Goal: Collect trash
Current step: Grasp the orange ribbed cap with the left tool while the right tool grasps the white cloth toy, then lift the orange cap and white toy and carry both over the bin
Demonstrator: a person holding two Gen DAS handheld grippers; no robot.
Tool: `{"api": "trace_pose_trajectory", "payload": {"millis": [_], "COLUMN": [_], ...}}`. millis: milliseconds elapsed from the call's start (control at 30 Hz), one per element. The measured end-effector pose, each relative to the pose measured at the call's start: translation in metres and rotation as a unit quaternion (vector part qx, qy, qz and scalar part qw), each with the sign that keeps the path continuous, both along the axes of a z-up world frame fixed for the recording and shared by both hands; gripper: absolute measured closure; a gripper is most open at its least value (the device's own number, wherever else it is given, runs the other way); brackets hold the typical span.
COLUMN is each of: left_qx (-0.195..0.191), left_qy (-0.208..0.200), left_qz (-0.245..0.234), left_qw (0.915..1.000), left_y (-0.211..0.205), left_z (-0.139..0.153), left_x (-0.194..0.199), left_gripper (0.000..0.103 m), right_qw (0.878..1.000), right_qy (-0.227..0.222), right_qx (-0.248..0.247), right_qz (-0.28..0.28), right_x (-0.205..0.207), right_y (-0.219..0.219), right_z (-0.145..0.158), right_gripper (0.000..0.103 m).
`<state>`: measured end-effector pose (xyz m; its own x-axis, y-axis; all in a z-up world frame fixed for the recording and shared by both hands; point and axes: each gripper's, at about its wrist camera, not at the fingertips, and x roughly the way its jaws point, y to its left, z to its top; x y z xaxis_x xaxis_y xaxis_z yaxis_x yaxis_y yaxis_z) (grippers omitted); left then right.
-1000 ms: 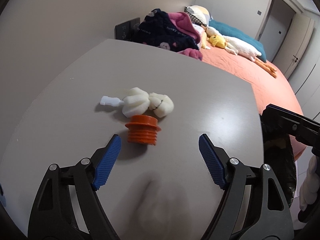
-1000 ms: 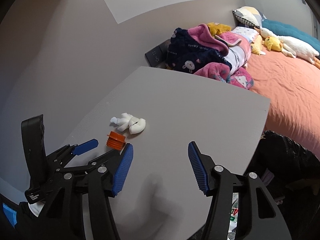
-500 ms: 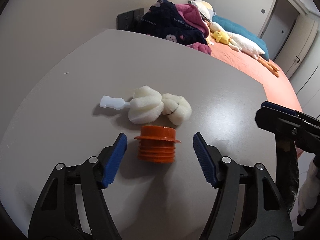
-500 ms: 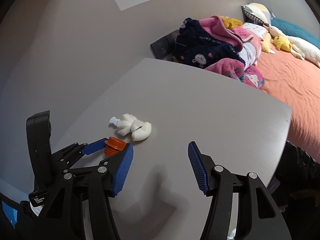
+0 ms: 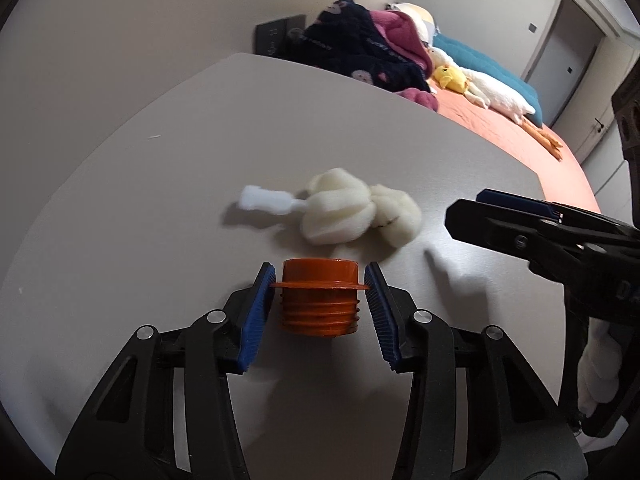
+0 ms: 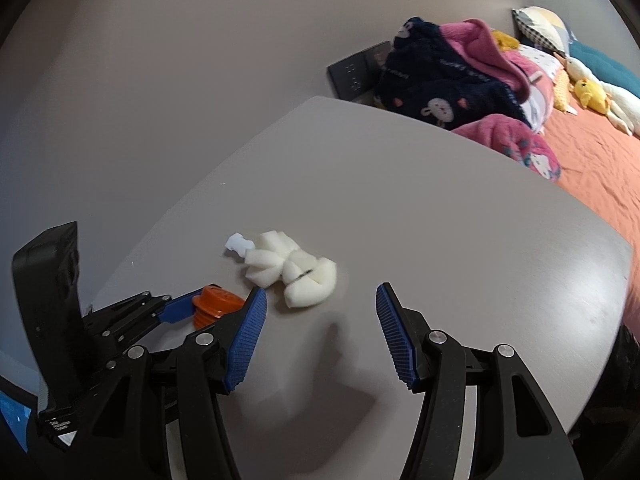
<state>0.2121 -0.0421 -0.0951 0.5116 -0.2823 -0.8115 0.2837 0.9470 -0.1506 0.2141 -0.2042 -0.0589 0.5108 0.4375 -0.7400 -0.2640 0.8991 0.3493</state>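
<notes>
An orange threaded plastic cap (image 5: 319, 302) stands on the grey table (image 5: 200, 152). My left gripper (image 5: 319, 288) has its blue pads against the cap's rim on both sides. The cap also shows in the right wrist view (image 6: 216, 308), between the left gripper's fingers. A white foam piece with a small white plastic stub (image 5: 352, 212) lies just beyond the cap; it also shows in the right wrist view (image 6: 292, 270). My right gripper (image 6: 318, 328) is open and empty, hovering over the table just short of the foam.
Beyond the table's far edge is a bed with an orange sheet (image 5: 516, 128), a pile of dark blue and pink blankets (image 6: 452, 80) and plush toys (image 5: 480, 84). A black wall panel (image 5: 280, 36) sits behind the table. A black bag (image 6: 624, 380) hangs by the table's right edge.
My left gripper moved forward around the orange cap and its jaws closed onto it. My right gripper moved forward toward the foam and stayed open.
</notes>
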Motion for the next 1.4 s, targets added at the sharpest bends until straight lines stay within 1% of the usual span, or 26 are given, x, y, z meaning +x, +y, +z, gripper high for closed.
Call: {"api": "trace_pose_trajectory", "payload": {"millis": [267, 500, 600, 733, 767, 900, 933, 1033, 1100, 1300, 1400], "left_qx": [0.005, 0.005, 0.003, -0.003, -0.002, -0.004, -0.004, -0.004, -0.002, -0.008, -0.009], "left_qy": [-0.003, -0.004, -0.002, 0.004, 0.004, 0.0, -0.001, -0.004, -0.006, -0.009, -0.013], "left_qz": [0.023, 0.043, 0.047, 0.05, 0.051, 0.049, 0.048, 0.044, 0.041, 0.04, 0.035], "left_qw": [0.9997, 0.9991, 0.9989, 0.9987, 0.9987, 0.9988, 0.9988, 0.999, 0.9991, 0.9991, 0.9993], "left_y": [0.021, 0.038, 0.042, 0.045, 0.046, 0.045, 0.045, 0.042, 0.04, 0.035, 0.031], "left_z": [0.004, 0.006, 0.006, 0.005, 0.005, 0.007, 0.008, 0.009, 0.01, 0.014, 0.018], "left_x": [-0.004, -0.006, -0.007, -0.007, -0.007, -0.008, -0.009, -0.01, -0.011, -0.015, -0.017], "left_gripper": [0.057, 0.057, 0.057, 0.057, 0.057, 0.057, 0.057, 0.057, 0.057, 0.057, 0.057], "right_qw": [1.0, 0.997, 0.995, 0.993, 0.991, 0.989, 0.988, 0.989, 0.99, 0.996, 0.997], "right_qy": [0.001, -0.014, -0.016, -0.021, -0.021, -0.033, -0.036, -0.036, -0.033, -0.012, -0.012], "right_qx": [-0.014, -0.054, -0.075, -0.091, -0.1, -0.12, -0.12, -0.117, -0.11, -0.07, -0.063], "right_qz": [0.028, 0.058, 0.068, 0.078, 0.082, 0.086, 0.085, 0.083, 0.079, 0.062, 0.053], "right_x": [0.017, 0.029, 0.034, 0.037, 0.037, 0.034, 0.034, 0.033, 0.031, 0.023, 0.016], "right_y": [0.028, 0.053, 0.063, 0.069, 0.071, 0.073, 0.072, 0.07, 0.068, 0.058, 0.053], "right_z": [-0.003, -0.001, -0.003, -0.002, -0.003, -0.004, -0.003, -0.002, 0.001, 0.011, 0.019], "right_gripper": [0.044, 0.043, 0.04, 0.041, 0.042, 0.058, 0.062, 0.066, 0.067, 0.068, 0.068]}}
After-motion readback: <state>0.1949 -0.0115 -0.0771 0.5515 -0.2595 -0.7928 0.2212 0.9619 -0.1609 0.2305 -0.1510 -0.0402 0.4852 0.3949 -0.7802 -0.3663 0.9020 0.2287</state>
